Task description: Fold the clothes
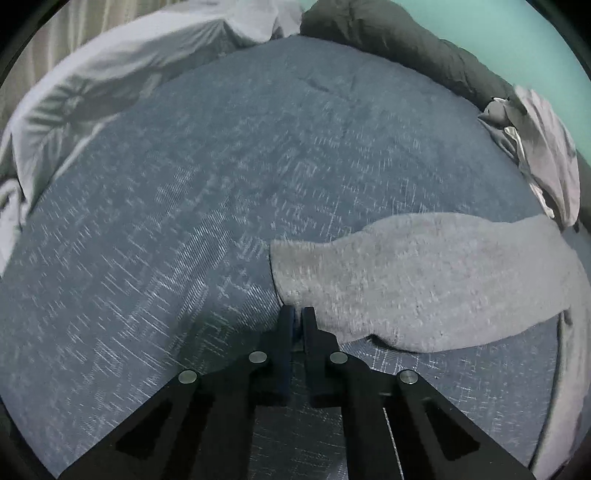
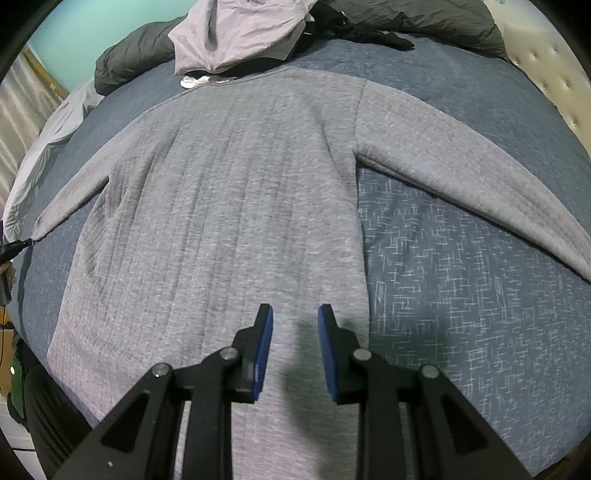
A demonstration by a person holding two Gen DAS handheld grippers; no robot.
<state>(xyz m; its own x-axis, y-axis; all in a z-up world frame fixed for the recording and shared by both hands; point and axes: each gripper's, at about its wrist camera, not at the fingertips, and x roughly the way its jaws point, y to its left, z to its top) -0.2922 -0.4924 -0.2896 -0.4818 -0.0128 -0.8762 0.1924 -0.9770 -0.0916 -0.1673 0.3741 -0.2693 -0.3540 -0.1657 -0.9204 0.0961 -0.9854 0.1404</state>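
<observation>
While the left wrist view is blurred, it shows the left tongs at lower centre with their tips almost together at the cuff edge of a grey knit sweater sleeve, which lies across the lower right of the frame on the blue woven bedspread. Whether cloth sits between the tips I cannot tell for sure, though they seem pinched on the cuff. A white crumpled sheet fills the upper left, a dark green rolled duvet the upper right.

Across the right wrist view, the grey quilted long-sleeved sweater lies spread flat over the middle of the bed, both sleeves stretched out to the sides. The right tongs hover at lower centre, parted and holding nothing, above the body near its right edge. A lilac crumpled garment waits at the top.

Folding looks barely begun: no fold is made yet, and the first sleeve fold seems next. No brand, label or writing is legible.
</observation>
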